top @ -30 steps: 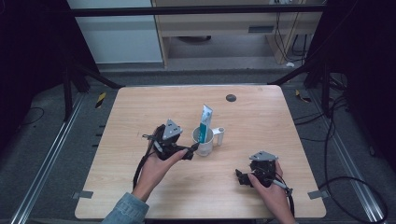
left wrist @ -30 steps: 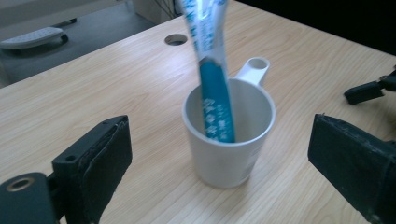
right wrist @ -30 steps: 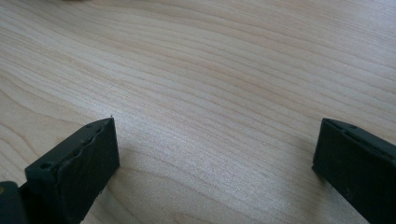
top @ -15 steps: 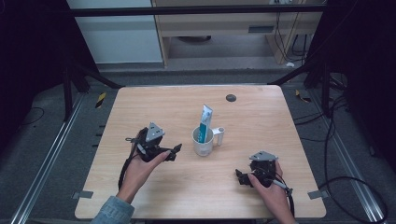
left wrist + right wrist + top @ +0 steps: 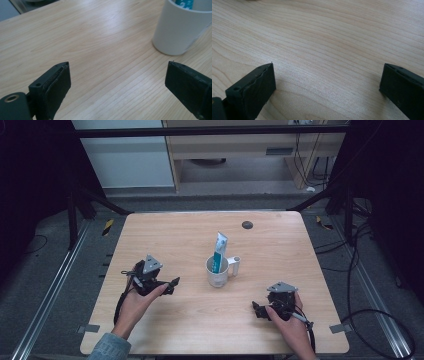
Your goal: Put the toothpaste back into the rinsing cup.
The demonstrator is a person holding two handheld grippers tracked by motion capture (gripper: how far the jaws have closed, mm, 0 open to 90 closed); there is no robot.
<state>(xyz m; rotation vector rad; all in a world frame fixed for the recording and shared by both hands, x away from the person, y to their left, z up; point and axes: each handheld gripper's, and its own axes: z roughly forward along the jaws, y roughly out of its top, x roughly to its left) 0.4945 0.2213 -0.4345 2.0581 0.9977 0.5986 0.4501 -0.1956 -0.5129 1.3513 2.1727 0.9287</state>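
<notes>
A white mug stands near the middle of the wooden table, its handle to the right. A teal and white toothpaste tube leans upright inside it. My left gripper sits left of the mug, held in a hand, open with nothing between its jaws. In the left gripper view the mug stands ahead to the upper right, apart from the wide-open gripper. My right gripper rests near the table's front right, open over bare wood.
A small dark round disc lies at the far side of the table. Black frame posts stand at both sides, and cables run across the floor on the right. A wooden cabinet stands beyond the table.
My left gripper has drawn back leftward from the mug, where it was close to the rim, and now sits apart from it. The right gripper has stayed put.
</notes>
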